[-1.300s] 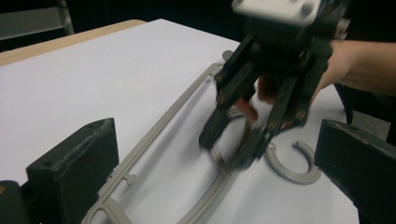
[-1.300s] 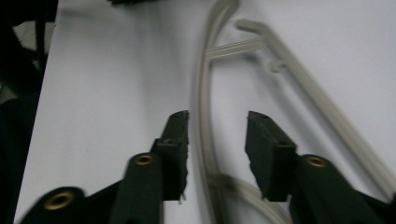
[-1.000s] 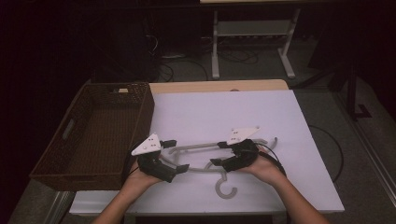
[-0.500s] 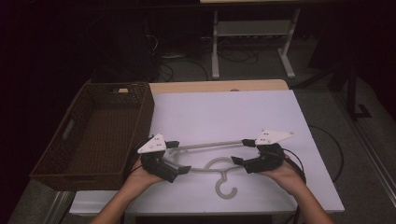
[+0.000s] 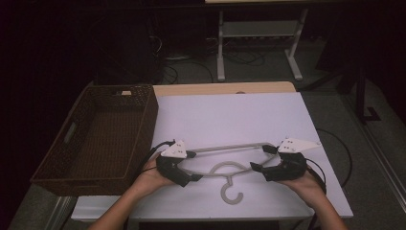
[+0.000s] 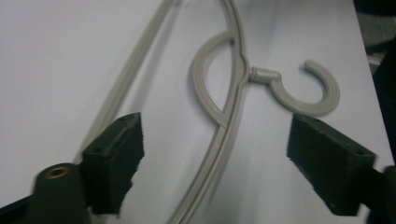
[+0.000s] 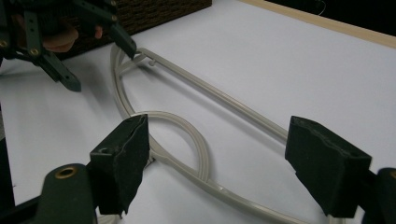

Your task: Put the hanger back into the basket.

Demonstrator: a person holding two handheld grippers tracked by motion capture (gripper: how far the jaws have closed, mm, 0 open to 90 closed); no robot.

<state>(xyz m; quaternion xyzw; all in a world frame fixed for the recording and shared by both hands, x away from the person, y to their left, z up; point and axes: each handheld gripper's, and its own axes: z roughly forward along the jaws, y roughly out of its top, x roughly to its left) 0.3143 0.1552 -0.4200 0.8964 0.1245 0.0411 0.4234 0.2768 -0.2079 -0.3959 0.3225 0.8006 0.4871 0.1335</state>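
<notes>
From above I saw a pale grey plastic hanger [image 5: 230, 165] lying flat on the white desk [image 5: 230, 115], hook toward me, beside a brown wicker basket [image 5: 100, 136]. My left tool [image 5: 190, 165] had just been narrowing, my right tool [image 5: 262, 158] widening; both stood released, each straddling an end of the hanger without pressing it. To lift it well, I judged both should clench together on the thin arms, kept level.
</notes>
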